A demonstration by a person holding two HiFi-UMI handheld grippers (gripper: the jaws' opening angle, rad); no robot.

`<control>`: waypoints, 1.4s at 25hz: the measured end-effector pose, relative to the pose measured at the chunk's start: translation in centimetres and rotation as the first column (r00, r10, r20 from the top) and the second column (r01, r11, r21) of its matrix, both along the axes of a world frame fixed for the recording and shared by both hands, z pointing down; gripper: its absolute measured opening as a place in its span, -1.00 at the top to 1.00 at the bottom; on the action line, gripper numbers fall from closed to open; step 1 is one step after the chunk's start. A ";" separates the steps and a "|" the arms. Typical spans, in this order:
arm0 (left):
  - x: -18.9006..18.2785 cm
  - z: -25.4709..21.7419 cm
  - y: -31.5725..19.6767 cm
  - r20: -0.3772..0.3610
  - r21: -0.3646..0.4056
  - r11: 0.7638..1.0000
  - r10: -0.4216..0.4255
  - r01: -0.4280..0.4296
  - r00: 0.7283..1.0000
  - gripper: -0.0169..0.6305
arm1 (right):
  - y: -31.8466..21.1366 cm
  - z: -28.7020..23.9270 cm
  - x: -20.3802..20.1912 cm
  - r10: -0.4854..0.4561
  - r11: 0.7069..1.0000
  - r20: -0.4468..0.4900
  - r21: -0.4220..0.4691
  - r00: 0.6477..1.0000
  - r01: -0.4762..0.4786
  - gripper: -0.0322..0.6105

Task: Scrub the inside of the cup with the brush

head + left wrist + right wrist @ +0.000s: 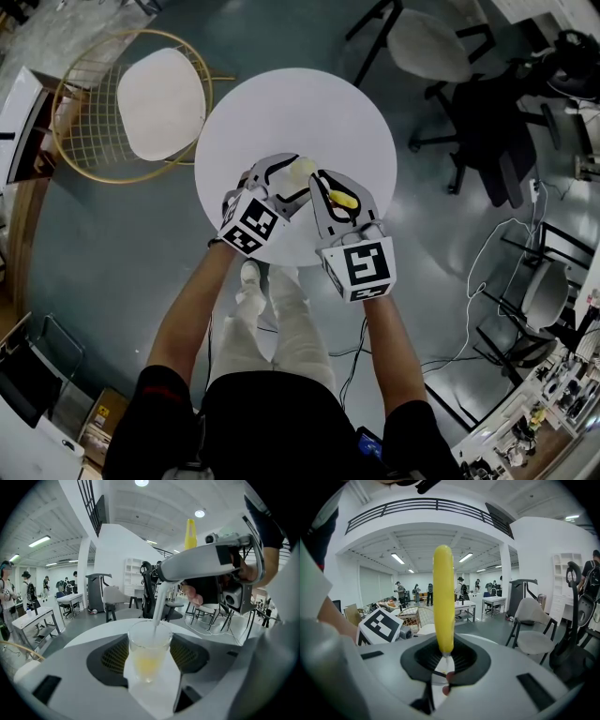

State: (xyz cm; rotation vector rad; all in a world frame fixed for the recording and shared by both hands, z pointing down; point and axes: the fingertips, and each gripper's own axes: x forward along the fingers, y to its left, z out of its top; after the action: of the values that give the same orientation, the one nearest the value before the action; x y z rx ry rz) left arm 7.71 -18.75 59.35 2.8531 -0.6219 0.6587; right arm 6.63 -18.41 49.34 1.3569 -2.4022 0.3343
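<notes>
head view: left claw (292, 180) largely covers the cup (304, 169).

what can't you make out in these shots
brush bristles: left gripper view, only a yellowish blur through the cup wall
cup: head view, mostly under the left gripper and right gripper
brush's lower end: right gripper view, hidden behind its fingers
cup touching the table or not: fingers hide its base

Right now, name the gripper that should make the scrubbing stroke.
Right. The right gripper grips the yellow-handled brush, its stem inside the clear cup; the left gripper holds that cup.
</notes>
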 end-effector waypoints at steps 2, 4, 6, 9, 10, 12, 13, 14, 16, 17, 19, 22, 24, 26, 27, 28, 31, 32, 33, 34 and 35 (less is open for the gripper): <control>0.0 0.0 0.0 0.001 -0.001 1.000 0.000 0.000 1.000 0.06 | 0.2 0.0 -0.2 -0.005 1.000 -0.008 -0.004 1.000 0.005 0.75; 0.0 0.0 0.1 0.000 -0.005 1.000 0.000 0.000 1.000 0.06 | 0.5 0.0 -0.3 -0.010 1.000 -0.015 -0.007 1.000 0.010 0.75; 0.0 0.1 0.1 -0.003 -0.012 1.000 0.000 0.000 1.000 0.06 | 0.7 0.1 -0.4 -0.012 1.000 -0.020 -0.007 1.000 0.012 0.75; 0.1 0.0 0.1 -0.002 -0.010 1.000 -0.002 0.001 1.000 0.06 | 0.7 0.0 -0.9 -0.019 1.000 -0.025 -0.003 0.999 0.019 0.75; 0.0 0.0 0.0 -0.001 -0.009 1.000 -0.002 0.002 1.000 0.06 | 0.7 0.0 -1.1 -0.023 1.000 -0.028 -0.001 0.999 0.023 0.75; 0.0 0.1 0.0 0.001 -0.010 1.000 -0.004 0.004 1.000 0.06 | 0.6 -0.1 -1.4 -0.028 1.000 -0.035 0.001 0.999 0.028 0.75; 0.0 0.1 0.0 0.000 -0.011 1.000 -0.006 0.006 1.000 0.06 | 0.6 -0.1 -1.5 -0.030 1.000 -0.037 0.002 0.999 0.030 0.75; 0.0 0.1 0.1 0.000 -0.011 1.000 -0.008 0.008 1.000 0.06 | 0.5 -0.2 -1.6 -0.031 1.000 -0.038 0.004 0.999 0.031 0.75; 0.0 0.0 0.1 0.000 -0.011 1.000 -0.009 0.009 1.000 0.06 | 0.3 -0.3 -1.7 -0.032 0.999 -0.038 0.005 0.999 0.032 0.75; 0.0 0.0 0.1 0.001 -0.011 1.000 -0.009 0.009 1.000 0.06 | 0.3 -0.2 -1.7 -0.031 1.000 -0.037 0.004 0.999 0.031 0.75; 0.0 0.0 0.1 -0.002 -0.009 1.000 -0.010 0.010 1.000 0.06 | 0.1 -0.2 -1.8 -0.030 1.000 -0.036 0.004 0.999 0.030 0.75; 0.0 -0.1 0.1 -0.008 -0.006 1.000 -0.016 0.016 1.000 0.06 | -0.2 -0.2 -2.1 -0.024 1.000 -0.033 0.008 0.999 0.025 0.75; 0.0 -0.1 0.1 -0.011 -0.005 1.000 -0.018 0.018 1.000 0.06 | -0.4 -0.2 -2.1 -0.021 1.000 -0.030 0.011 0.999 0.021 0.75; 0.0 -0.1 0.1 -0.010 -0.005 1.000 -0.017 0.017 1.000 0.06 | -0.5 -0.3 -2.0 -0.018 1.000 -0.025 0.012 1.000 0.018 0.75; 0.0 -0.1 0.1 -0.009 -0.004 1.000 -0.016 0.015 1.000 0.06 | -0.5 -0.3 -2.0 -0.017 1.000 -0.023 0.013 1.000 0.017 0.75; 0.0 -0.1 0.1 -0.010 -0.004 1.000 -0.014 0.014 1.000 0.06 | -0.6 -0.3 -2.0 -0.017 1.000 -0.023 0.013 1.000 0.017 0.75; 0.0 -0.1 0.1 -0.014 -0.003 1.000 -0.015 0.014 1.000 0.06 | -0.6 -0.3 -2.1 -0.019 1.000 -0.027 0.013 0.999 0.019 0.75; 0.0 -0.1 0.1 -0.016 -0.003 1.000 -0.014 0.014 1.000 0.06 | -0.6 -0.3 -2.2 -0.019 1.000 -0.028 0.012 0.999 0.019 0.75; -0.1 0.0 0.0 -0.016 -0.004 1.000 -0.014 0.014 1.000 0.06 | -0.7 -0.2 -2.2 -0.018 1.000 -0.029 0.012 0.999 0.019 0.75; -0.1 0.0 0.0 -0.017 -0.005 1.000 -0.013 0.013 1.000 0.06 | -0.7 -0.2 -2.2 -0.018 1.000 -0.029 0.011 0.999 0.018 0.75; -0.2 0.0 0.0 -0.018 -0.005 1.000 -0.012 0.012 1.000 0.06 | -0.7 -0.2 -2.2 -0.017 1.000 -0.029 0.011 0.999 0.017 0.75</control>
State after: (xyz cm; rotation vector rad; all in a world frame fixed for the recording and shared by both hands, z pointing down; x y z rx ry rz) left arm 7.54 -18.77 59.38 2.8455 -0.6327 0.6306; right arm 4.41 -19.15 49.17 1.3362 -2.3945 0.2950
